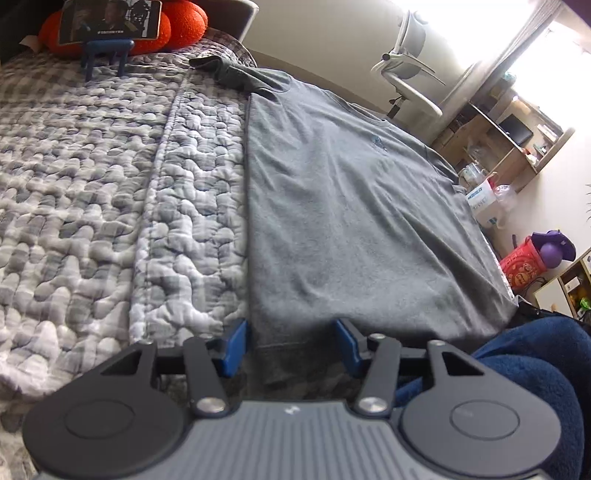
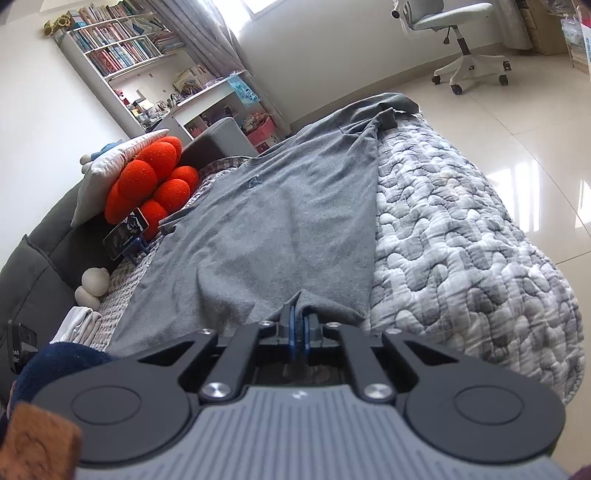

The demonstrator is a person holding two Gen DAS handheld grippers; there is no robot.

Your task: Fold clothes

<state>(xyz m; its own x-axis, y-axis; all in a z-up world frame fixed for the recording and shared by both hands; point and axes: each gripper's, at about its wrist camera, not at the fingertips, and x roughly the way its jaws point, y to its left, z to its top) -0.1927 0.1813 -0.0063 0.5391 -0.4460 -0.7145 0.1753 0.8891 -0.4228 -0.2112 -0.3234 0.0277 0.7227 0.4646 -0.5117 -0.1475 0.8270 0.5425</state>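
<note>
Grey T-shirt [image 1: 351, 206] lies flat on the quilted bed [image 1: 110, 192] for folding; right gripper [image 2: 298, 328] clamped on its hem — left gripper [image 1: 291, 343] jaws apart, straddling the hem

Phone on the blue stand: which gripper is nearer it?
Left, judging by the layout. The left gripper sits at the shirt hem corner on the phone's side; the right gripper pinches the hem at the shirt's far side.
</note>
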